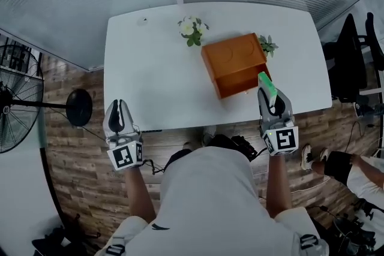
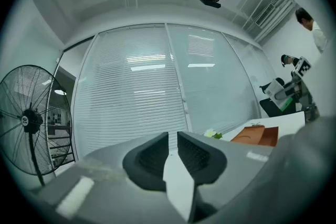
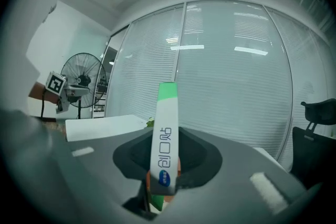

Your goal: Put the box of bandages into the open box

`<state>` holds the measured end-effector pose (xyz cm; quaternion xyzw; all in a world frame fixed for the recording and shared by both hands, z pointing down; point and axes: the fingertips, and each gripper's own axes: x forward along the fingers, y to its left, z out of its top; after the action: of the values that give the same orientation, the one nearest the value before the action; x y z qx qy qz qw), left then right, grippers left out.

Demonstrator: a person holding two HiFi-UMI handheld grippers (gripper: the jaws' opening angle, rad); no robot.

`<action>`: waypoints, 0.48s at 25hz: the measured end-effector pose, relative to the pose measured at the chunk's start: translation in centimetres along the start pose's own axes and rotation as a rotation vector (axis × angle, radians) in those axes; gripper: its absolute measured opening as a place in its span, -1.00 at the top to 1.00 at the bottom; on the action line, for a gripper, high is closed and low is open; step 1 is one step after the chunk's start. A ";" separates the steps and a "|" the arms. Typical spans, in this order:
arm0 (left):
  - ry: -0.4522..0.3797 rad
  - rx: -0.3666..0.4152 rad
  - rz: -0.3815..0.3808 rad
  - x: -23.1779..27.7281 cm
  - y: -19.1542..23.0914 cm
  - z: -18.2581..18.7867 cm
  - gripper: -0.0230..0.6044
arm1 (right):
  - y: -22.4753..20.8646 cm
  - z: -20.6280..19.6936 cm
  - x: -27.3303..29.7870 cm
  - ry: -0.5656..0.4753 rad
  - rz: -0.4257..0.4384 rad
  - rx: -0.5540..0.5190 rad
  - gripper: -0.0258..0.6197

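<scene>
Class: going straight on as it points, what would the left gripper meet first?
Likely nothing near: the left gripper points across the bare left end of the white table, clear of the open box, toward the window blinds; its height is unclear.

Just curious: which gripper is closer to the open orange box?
Right. The right gripper is just beside the open orange box; the left gripper is far off to its left.

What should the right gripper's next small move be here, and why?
Probably a short carry forward and slightly left, to bring the box of bandages over the opening before lowering. The right gripper is clamped on it, holding it upright, but it sits at the near right corner of the open box, by the table edge, not yet above the cavity.
</scene>
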<state>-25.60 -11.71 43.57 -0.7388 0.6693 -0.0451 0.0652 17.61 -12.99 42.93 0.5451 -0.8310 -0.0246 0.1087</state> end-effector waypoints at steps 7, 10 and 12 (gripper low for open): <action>0.016 0.009 0.007 -0.6 -0.1 -0.6 0.73 | 0.3 -2.1 2.4 0.107 0.027 -0.298 0.65; 0.019 0.015 0.014 -0.9 -0.1 -0.7 0.73 | 1.5 -3.1 3.7 0.127 0.054 -0.518 0.65; 0.020 0.015 0.019 -1.0 -0.1 -0.7 0.73 | 2.6 -4.0 4.7 0.137 0.076 -0.731 0.65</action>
<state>-25.74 -10.75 44.30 -0.7315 0.6764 -0.0569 0.0647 14.35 -15.90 48.00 0.4397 -0.7777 -0.2789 0.3522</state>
